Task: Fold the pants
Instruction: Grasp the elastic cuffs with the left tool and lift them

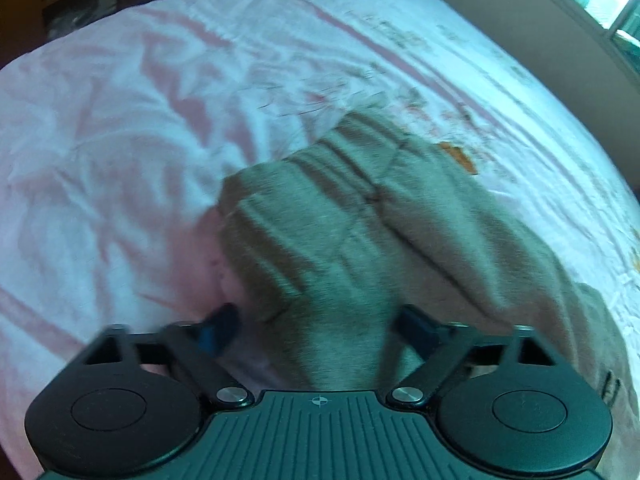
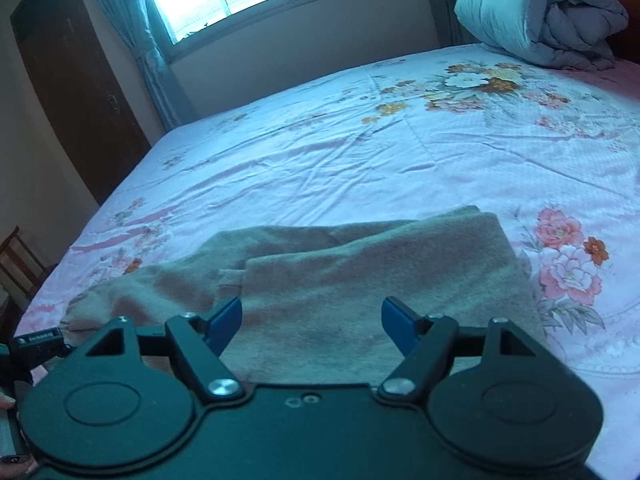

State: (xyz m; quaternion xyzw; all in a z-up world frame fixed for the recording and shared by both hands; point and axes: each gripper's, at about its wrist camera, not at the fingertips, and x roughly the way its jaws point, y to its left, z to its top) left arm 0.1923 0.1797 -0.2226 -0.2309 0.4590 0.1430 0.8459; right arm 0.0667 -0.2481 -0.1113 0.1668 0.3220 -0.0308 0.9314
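Beige-grey pants lie partly folded on a pink floral bedsheet. In the left wrist view the ribbed waistband points away from me and the cloth runs under my left gripper, which is open with its blue-padded fingers on either side of the fabric; the view is blurred. In the right wrist view the pants show a folded layer on top. My right gripper is open just above the near part of the pants, holding nothing.
A rolled grey duvet lies at the far right of the bed. A dark wardrobe, curtain and window stand behind the bed. A wooden chair is at the left edge. The left gripper shows at the lower left.
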